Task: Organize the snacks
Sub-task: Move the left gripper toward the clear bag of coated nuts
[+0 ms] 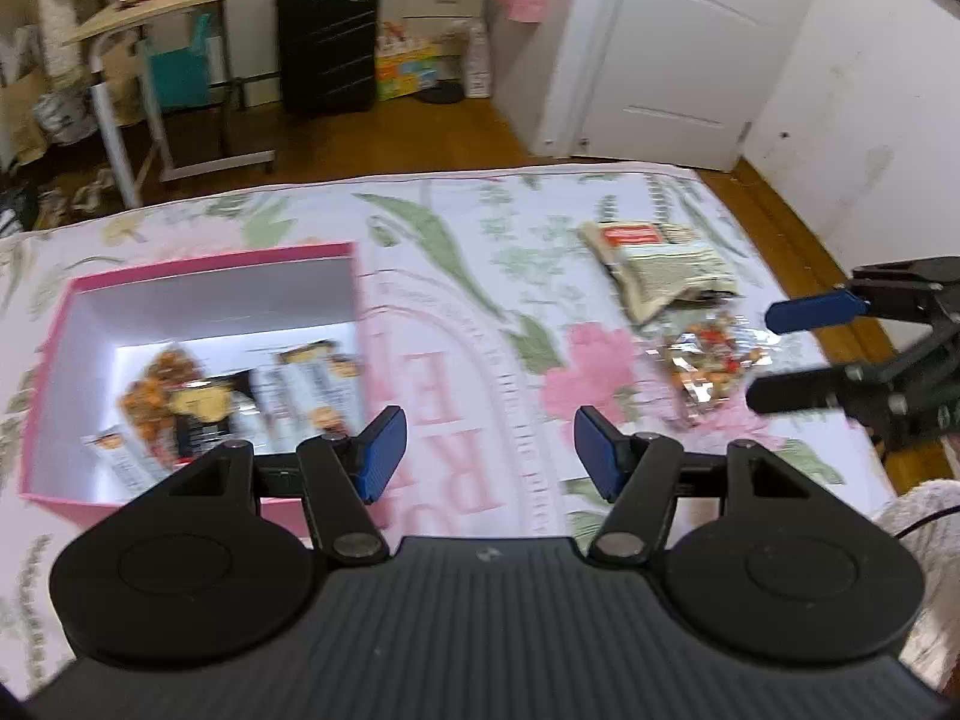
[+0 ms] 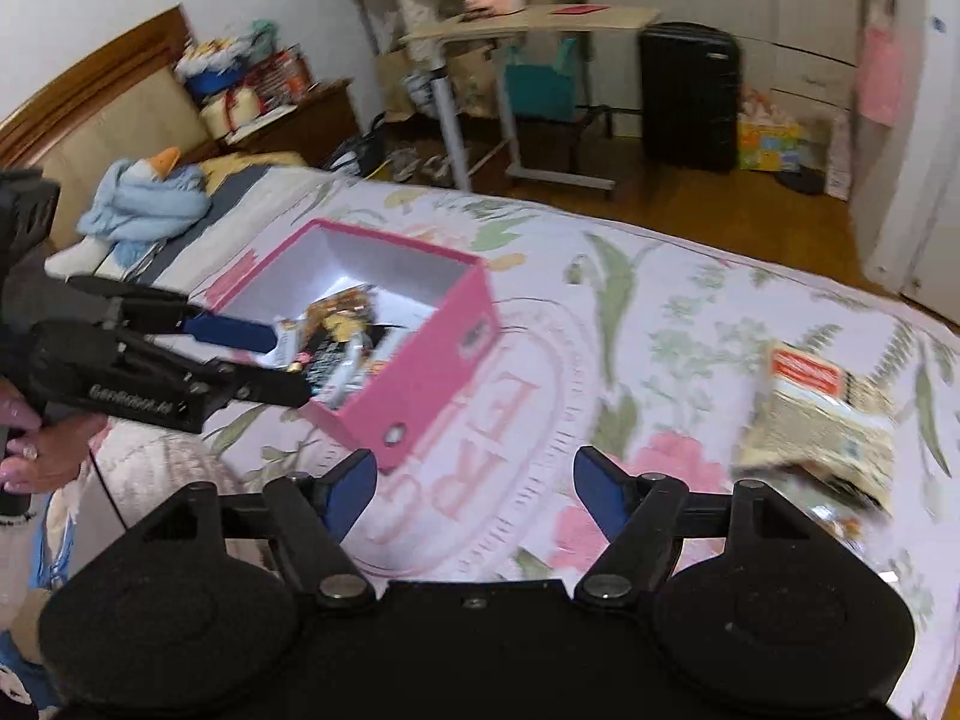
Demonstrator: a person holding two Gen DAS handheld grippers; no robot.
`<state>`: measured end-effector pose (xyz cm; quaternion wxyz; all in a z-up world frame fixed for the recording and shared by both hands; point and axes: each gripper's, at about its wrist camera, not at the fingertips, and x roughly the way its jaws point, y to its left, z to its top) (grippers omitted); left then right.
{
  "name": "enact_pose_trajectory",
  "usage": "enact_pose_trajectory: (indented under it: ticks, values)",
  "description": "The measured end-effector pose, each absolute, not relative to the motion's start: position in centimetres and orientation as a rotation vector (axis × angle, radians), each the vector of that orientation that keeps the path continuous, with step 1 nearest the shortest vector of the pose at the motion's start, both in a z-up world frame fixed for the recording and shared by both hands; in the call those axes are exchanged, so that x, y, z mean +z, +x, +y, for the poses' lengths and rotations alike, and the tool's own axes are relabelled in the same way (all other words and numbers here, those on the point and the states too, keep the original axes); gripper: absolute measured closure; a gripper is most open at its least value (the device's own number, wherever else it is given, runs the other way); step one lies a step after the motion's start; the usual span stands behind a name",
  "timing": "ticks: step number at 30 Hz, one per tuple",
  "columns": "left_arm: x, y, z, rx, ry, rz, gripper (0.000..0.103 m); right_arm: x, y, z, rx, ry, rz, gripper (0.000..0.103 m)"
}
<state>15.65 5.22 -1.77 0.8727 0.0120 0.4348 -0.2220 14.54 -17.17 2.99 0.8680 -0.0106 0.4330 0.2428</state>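
Beside the pink box [image 1: 198, 267], both grippers' jaws gape empty, snack packets [image 1: 660, 267] lying ahead, untouched.

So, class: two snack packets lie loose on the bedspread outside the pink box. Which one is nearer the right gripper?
The shiny clear packet of orange and red bits. It lies just off the right gripper, while the beige packet with the red label sits farther up the bedspread.
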Motion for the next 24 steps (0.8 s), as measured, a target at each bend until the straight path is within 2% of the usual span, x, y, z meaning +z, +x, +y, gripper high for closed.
enact_pose_trajectory:
  ticks: [6, 12, 18, 24]
  values:
    - [-4.5, 16.6, -0.1, -0.556, -0.024, 0.935, 0.043, 1.0, 16.1, -24.1, 0.375, 0.106, 0.918, 0.026]
    - [-9.3, 19.7, -4.9, -0.616, -0.096, 1.038, 0.045, -3.8, 18.1, -30.3, 0.233, 0.254, 0.961, 0.026]
    - [-14.6, 22.0, -8.8, -0.622, -0.174, 1.12, 0.046, -8.5, 20.4, -34.7, 0.15, 0.168, 0.968, 0.026]
    - [-19.6, 23.6, -11.8, -0.66, -0.273, 1.217, 0.047, -12.6, 23.0, -39.7, 0.098, 0.302, 0.935, 0.026]
